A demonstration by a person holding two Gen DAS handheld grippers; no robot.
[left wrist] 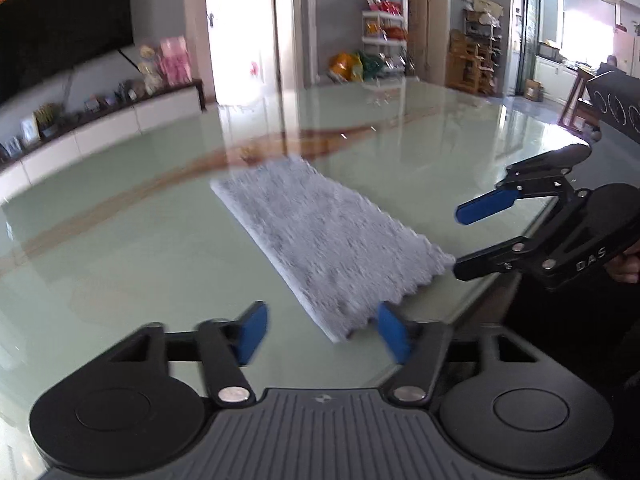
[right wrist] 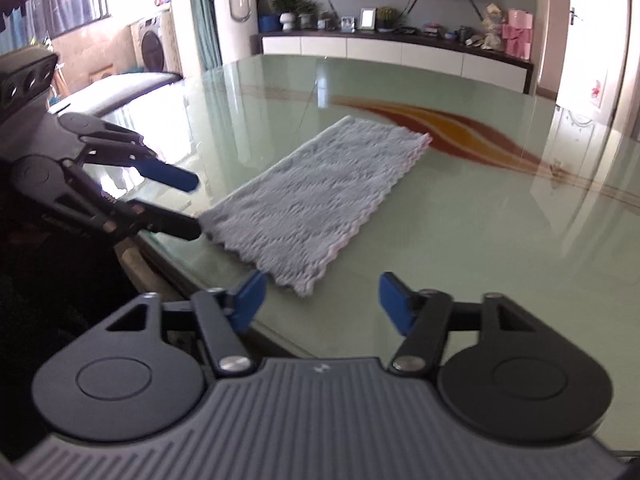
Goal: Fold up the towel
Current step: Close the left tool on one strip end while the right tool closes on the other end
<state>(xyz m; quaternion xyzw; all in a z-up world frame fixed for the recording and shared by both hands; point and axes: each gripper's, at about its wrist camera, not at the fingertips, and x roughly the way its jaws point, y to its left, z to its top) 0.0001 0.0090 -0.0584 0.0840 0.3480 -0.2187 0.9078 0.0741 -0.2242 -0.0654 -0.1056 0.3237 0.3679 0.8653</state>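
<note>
A grey fluffy towel [left wrist: 320,232] [right wrist: 320,196] lies flat as a long rectangle on the pale green glass table [left wrist: 120,240] [right wrist: 480,220]. My left gripper [left wrist: 324,334] is open, its blue pads straddling the towel's near corner without pressing it. From the right wrist view the left gripper [right wrist: 192,204] shows at the towel's left end, its lower finger at the cloth's edge. My right gripper [right wrist: 322,300] is open too, with the towel's other near corner just ahead between its pads. The left wrist view shows the right gripper [left wrist: 472,236] beside the towel's right corner, jaws apart.
The table's near edge [right wrist: 224,300] runs just under both grippers. An orange-brown swirl [right wrist: 440,124] is printed on the glass beyond the towel. A low white cabinet [right wrist: 400,54] with ornaments stands behind the table, and shelves of goods [left wrist: 384,40] stand further off.
</note>
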